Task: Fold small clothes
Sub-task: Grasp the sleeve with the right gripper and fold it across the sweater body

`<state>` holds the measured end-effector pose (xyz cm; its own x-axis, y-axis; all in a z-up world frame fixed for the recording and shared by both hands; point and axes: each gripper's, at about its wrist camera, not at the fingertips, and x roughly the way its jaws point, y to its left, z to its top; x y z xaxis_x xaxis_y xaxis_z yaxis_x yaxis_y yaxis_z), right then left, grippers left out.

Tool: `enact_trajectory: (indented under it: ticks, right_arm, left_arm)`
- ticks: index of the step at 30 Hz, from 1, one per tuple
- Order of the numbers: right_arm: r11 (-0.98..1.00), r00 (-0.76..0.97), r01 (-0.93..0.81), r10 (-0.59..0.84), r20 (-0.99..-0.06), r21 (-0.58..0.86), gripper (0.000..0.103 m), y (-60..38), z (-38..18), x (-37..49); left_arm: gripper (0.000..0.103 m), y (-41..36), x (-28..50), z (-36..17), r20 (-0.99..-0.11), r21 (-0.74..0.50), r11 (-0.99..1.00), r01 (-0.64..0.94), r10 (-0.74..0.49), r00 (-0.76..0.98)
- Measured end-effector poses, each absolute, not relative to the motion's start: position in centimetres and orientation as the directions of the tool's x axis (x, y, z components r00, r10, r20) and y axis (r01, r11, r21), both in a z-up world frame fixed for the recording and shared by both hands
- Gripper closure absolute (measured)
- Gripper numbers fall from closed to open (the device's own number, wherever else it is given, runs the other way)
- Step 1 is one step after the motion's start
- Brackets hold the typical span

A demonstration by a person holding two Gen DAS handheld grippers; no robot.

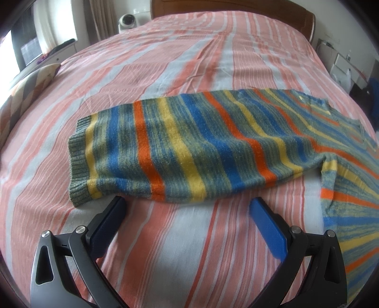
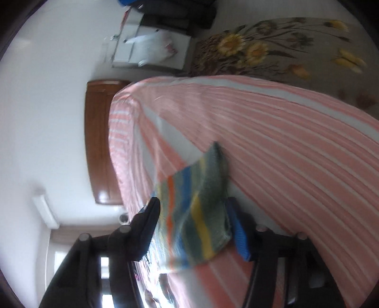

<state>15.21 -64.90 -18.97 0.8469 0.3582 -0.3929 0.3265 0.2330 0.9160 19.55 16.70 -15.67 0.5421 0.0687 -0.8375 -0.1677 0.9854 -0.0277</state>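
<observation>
A striped knit sweater [image 1: 189,147] in blue, yellow, orange and green lies on the bed with one sleeve folded across the body, its ribbed cuff at the left. My left gripper [image 1: 187,205] is open and empty just in front of the sweater's near edge, low over the sheet. In the blurred, rotated right wrist view, my right gripper [image 2: 191,208] has a piece of the sweater [image 2: 196,213] with a ribbed green edge between its fingers and holds it lifted above the bed.
The bed [image 1: 165,59] has a pink and grey striped sheet, with a wooden headboard [image 1: 236,7] at the far end. A patterned pillow [image 1: 28,90] lies at the left edge. A white cabinet [image 2: 151,47] and a floral blanket [image 2: 272,47] stand beside the bed.
</observation>
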Motion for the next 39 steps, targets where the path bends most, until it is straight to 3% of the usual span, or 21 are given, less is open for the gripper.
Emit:
enact_trajectory:
  ticks: [1, 2, 5, 8, 13, 17, 19, 20, 21, 22, 24, 27, 31, 34, 35, 36, 38, 39]
  right_arm:
    - [0.268, 0.833, 0.336, 0.363, -0.418, 0.903, 0.083, -64.6, -18.8, 15.8]
    - [0.307, 0.818, 0.353, 0.357, -0.451, 0.884, 0.092, -64.2, -18.4, 16.3]
    - [0.474, 0.811, 0.355, 0.273, -0.517, 0.806, 0.093, -62.2, -14.8, 16.8]
    - [0.652, 0.824, 0.242, 0.253, -0.507, 0.718, 0.093, -57.9, -8.7, 18.0]
    - [0.813, 0.805, -0.054, 0.379, -0.456, 0.58, 0.093, -44.3, 0.7, 21.9]
    - [0.826, 0.733, -0.204, 0.485, -0.478, 0.525, 0.093, -33.3, 2.0, 25.7]
    - [0.826, 0.695, -0.238, 0.512, -0.505, 0.511, 0.087, -29.2, 1.0, 27.0]
    - [0.793, 0.644, -0.255, 0.566, -0.515, 0.553, 0.075, -27.1, -0.3, 28.0]
    - [0.768, 0.608, -0.257, 0.6, -0.519, 0.587, 0.039, -26.2, -1.5, 28.7]
    - [0.723, 0.574, -0.259, 0.649, -0.499, 0.641, 0.03, -25.2, -2.5, 29.0]
    - [0.668, 0.545, -0.275, 0.701, -0.46, 0.691, 0.03, -24.8, -3.4, 28.6]
    - [0.675, 0.56, -0.226, 0.68, -0.473, 0.703, 0.03, -26.7, -4.3, 28.4]
    - [0.755, 0.509, -0.06, 0.586, -0.631, 0.653, 0.03, -30.5, -8.6, 27.1]
    - [0.865, 0.453, 0.06, 0.421, -0.785, 0.499, 0.033, -33.1, -12.8, 26.4]
    - [0.871, 0.472, 0.052, 0.41, -0.781, 0.489, 0.043, -33.6, -13.0, 25.6]
    - [0.873, 0.493, 0.044, 0.403, -0.771, 0.485, 0.043, -34.0, -12.8, 25.1]
    - [0.892, 0.572, 0.022, 0.359, -0.737, 0.452, 0.041, -34.6, -11.3, 22.4]
    - [0.902, 0.61, 0.005, 0.339, -0.717, 0.431, 0.035, -34.7, -10.1, 21.3]
  left_arm:
    - [0.0, 16.7, 19.3, -15.4, -0.841, -0.025, 0.987, -0.158, 0.065, 0.537]
    - [0.001, 16.7, 19.0, -15.2, -0.842, -0.022, 0.988, -0.154, 0.065, 0.536]
    - [0.001, 17.1, 16.0, -13.3, -0.809, -0.015, 0.983, -0.183, 0.095, 0.58]
    - [0.001, 17.7, 12.6, -11.6, -0.756, -0.055, 0.977, -0.206, 0.094, 0.648]
    - [0.001, 18.9, 9.7, -11.4, -0.687, -0.104, 0.961, -0.256, 0.117, 0.717]
    - [0.001, 20.2, 9.5, -13.2, -0.702, -0.155, 0.945, -0.287, 0.099, 0.705]
    - [0.001, 20.8, 9.2, -14.3, -0.699, -0.176, 0.941, -0.291, 0.089, 0.71]
    - [0.001, 21.1, 9.0, -14.7, -0.694, -0.184, 0.94, -0.289, 0.084, 0.715]
    - [0.001, 21.2, 8.8, -15.0, -0.691, -0.191, 0.939, -0.285, 0.078, 0.719]
    - [0.001, 21.3, 8.7, -15.0, -0.687, -0.199, 0.938, -0.284, 0.072, 0.723]
    - [0.0, 21.3, 8.8, -15.0, -0.682, -0.205, 0.936, -0.286, 0.073, 0.728]
    - [0.0, 20.9, 9.1, -15.3, -0.681, -0.178, 0.941, -0.288, 0.094, 0.726]
    - [0.0, 20.2, 9.2, -15.5, -0.689, -0.131, 0.947, -0.294, 0.126, 0.714]
    - [0.0, 20.3, 9.2, -15.6, -0.691, -0.133, 0.947, -0.291, 0.122, 0.712]
    - [0.0, 20.3, 9.1, -15.6, -0.692, -0.133, 0.948, -0.29, 0.121, 0.712]
    - [0.0, 20.3, 9.1, -15.7, -0.692, -0.13, 0.948, -0.289, 0.122, 0.711]
    - [0.0, 20.1, 9.2, -15.8, -0.695, -0.117, 0.95, -0.288, 0.129, 0.707]
    - [0.0, 20.0, 9.3, -15.9, -0.698, -0.105, 0.952, -0.289, 0.136, 0.703]
